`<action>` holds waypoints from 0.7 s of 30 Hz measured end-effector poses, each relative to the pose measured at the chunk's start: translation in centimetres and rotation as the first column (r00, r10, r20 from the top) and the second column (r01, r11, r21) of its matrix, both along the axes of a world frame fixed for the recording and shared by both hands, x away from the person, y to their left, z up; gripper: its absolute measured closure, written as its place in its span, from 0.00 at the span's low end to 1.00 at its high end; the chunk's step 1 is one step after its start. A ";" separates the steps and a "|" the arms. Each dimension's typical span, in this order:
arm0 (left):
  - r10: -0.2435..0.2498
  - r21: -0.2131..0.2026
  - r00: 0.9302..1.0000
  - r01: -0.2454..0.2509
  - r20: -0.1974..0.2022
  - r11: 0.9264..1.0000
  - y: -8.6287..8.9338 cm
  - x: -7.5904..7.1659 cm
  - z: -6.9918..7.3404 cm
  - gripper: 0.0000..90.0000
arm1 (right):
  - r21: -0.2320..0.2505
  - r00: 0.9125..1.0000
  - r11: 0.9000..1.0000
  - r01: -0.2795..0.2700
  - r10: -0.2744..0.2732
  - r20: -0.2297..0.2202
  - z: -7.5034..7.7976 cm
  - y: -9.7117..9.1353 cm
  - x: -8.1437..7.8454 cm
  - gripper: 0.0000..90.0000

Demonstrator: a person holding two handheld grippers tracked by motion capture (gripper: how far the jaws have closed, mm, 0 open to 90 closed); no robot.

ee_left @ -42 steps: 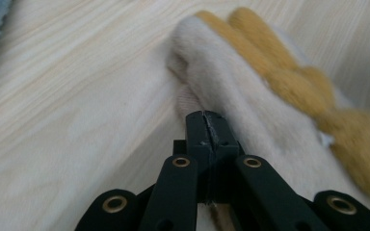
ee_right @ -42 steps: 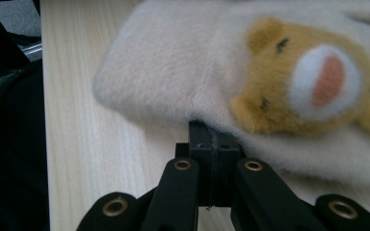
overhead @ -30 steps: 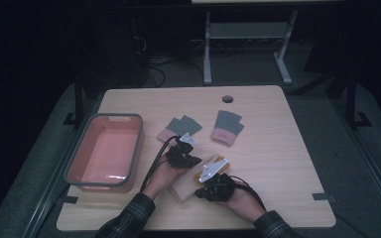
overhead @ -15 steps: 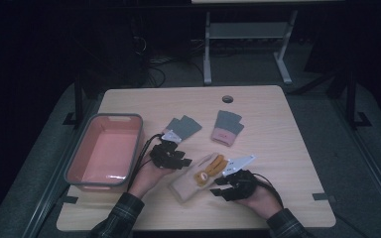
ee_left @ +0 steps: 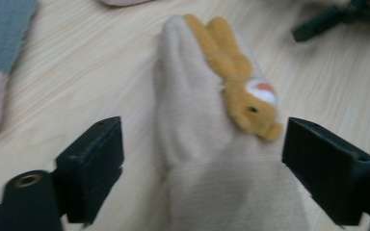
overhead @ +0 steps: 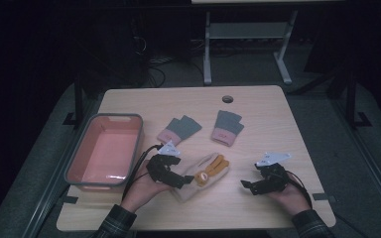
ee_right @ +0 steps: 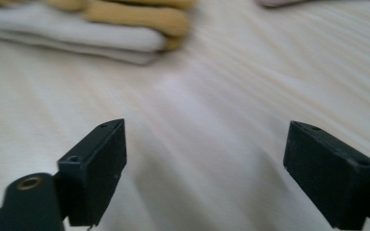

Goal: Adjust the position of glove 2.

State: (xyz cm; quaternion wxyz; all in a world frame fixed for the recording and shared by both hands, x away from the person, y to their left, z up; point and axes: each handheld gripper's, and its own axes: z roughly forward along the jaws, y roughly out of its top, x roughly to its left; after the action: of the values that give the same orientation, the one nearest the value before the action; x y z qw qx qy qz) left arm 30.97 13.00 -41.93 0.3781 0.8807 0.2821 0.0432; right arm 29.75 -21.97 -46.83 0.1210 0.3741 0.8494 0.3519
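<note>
Since the earlier frames both hands have drawn apart: the right gripper has slid away from the cream mitten toward its own side of the table, and the left gripper has backed off a little toward the mitten's cuff. Both sets of jaws have just been opening. The left ones stand wide with the mitten lying loose between them, pads clear of the cloth on either side; the right ones stand wide over bare wood with nothing between them.

The mitten lies flat on the table straight ahead of the left gripper, its orange plush animal on top and pointing away. From the right gripper it lies well off, ahead and to the left. Two grey-and-pink mittens lie farther out beyond both grippers, and the pink tub stands just outboard of the left gripper.

The work looks like gathering mittens into the tub — the cream one probably next. The risk is a shallow pinch: soft knit caught by one layer at the cuff could droop, snag the tub's rim, or slip free mid-carry. Closing on the plush trim alone would give an uneven hold — it might twist.
</note>
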 end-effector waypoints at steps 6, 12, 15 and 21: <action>-0.034 0.060 0.999 0.032 0.025 0.998 -1.6 -0.3 -0.6 0.14 | -0.038 0.998 0.997 0.060 -0.059 0.030 -0.9 -0.7 0.9 0.12; -0.054 0.077 0.999 0.053 0.008 0.996 -2.7 -0.3 -2.0 0.14 | -0.020 0.996 0.997 0.079 -0.078 0.038 -1.1 -0.6 1.2 0.10; -0.065 0.105 0.998 0.063 0.007 0.992 -3.0 -0.2 -2.5 0.14 | -0.003 0.996 0.997 0.079 -0.078 0.034 -1.3 -0.6 1.2 0.10; -0.082 0.130 0.997 0.082 -0.008 0.988 -3.3 0.0 -3.6 0.14 | 0.010 0.996 0.997 0.082 -0.082 0.036 -1.4 -0.5 1.1 0.09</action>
State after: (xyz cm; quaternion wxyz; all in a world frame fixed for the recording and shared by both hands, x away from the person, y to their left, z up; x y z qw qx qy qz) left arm 31.01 9.67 -45.49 0.3209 0.9144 0.2427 0.0445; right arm 30.89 -22.42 -48.20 0.1490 0.4027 0.8296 0.3568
